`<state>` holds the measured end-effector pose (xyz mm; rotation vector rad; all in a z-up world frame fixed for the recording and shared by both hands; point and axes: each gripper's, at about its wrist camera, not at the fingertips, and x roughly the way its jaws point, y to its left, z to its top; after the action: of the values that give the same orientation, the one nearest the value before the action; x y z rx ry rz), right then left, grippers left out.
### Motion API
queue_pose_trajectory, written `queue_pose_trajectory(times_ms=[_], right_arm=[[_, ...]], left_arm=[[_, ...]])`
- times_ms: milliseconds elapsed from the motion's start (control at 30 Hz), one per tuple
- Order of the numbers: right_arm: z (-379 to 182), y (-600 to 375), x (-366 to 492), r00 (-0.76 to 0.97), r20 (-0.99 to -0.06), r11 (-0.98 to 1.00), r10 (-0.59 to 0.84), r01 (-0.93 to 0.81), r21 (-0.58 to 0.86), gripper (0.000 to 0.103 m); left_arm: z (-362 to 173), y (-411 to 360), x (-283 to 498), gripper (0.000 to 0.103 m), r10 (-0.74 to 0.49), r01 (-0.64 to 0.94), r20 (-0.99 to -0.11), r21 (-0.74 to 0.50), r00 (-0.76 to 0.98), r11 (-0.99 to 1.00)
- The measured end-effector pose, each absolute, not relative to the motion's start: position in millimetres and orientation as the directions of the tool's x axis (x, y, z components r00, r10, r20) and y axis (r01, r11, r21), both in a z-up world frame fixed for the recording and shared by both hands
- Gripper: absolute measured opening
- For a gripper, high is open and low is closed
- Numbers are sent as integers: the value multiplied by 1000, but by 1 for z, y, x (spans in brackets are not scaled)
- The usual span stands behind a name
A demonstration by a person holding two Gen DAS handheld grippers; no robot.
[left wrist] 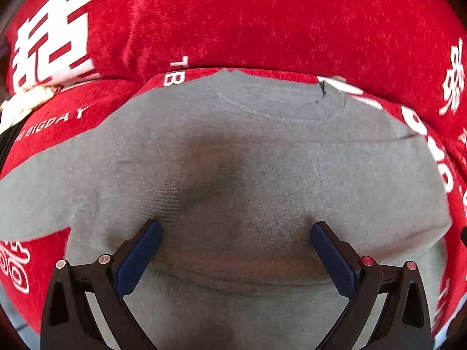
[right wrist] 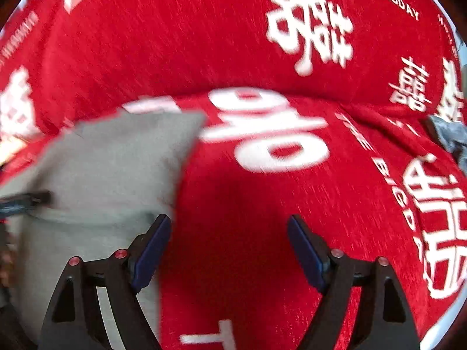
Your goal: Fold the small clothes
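Note:
A small grey knit sweater (left wrist: pixel 262 151) lies flat on a red cloth, neckline at the far side, with a fold line across its near part. My left gripper (left wrist: pixel 235 229) is open, just above the sweater's middle, holding nothing. In the right wrist view the same grey sweater (right wrist: pixel 111 169) fills the left side, its right edge running down to my left finger. My right gripper (right wrist: pixel 229 223) is open over the red cloth just right of that edge, holding nothing. The left gripper's tip (right wrist: pixel 26 199) pokes in at the far left.
The red cloth (left wrist: pixel 277 23) with white characters and "THE BIGDAY" lettering covers the whole surface and rises at the back. A cream item (left wrist: pixel 23 102) lies at the far left. A grey-blue garment (right wrist: pixel 449 137) lies at the right edge.

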<state>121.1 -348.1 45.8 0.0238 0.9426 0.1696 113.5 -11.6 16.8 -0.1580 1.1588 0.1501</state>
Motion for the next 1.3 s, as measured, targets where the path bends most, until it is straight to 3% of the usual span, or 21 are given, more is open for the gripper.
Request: queue_pose_trajectory(times_ms=[133,233,333,600,733,833,1000,1133,1233,1300], right_arm=[[56,-305,141,516,-785,915,342,-373,153,84],[26,-276,173,340,-836,848,431,-471,245,84],[1,-269,204,316,-870,867,378,-451,213,83],[9,-319,278,229,-789,821,570,-210,531,84],[6,-315,275,211,-767,795,606,-182,579,84],[-6,-303,266,199,-827,849,526,-173,499,84],[22,-282,222,273,-840,877,469,-254,407,85],[8,-241,176,350,-920,952,177,-299,70,84],[8,-215,136,486,-874,923,5,-338,-183,84],[16,-209,121,500,-866,917,-5,-343,-203,85]], left_arm=[[10,-9,112,103,47,-231,-924,-46,380,972],[0,-3,110,103,72,-215,-920,-14,386,976],[-1,1,108,103,60,-206,-919,-24,389,978],[5,4,107,103,44,-221,-924,-45,381,974],[7,9,107,103,13,-262,-921,-97,388,960],[-1,4,110,103,86,-219,-925,3,369,976],[18,27,94,103,41,-301,-918,-86,394,950],[2,28,87,103,64,-286,-931,-45,360,957],[6,30,79,103,62,-285,-932,-46,356,958],[13,36,70,103,56,-318,-929,-68,366,946]])
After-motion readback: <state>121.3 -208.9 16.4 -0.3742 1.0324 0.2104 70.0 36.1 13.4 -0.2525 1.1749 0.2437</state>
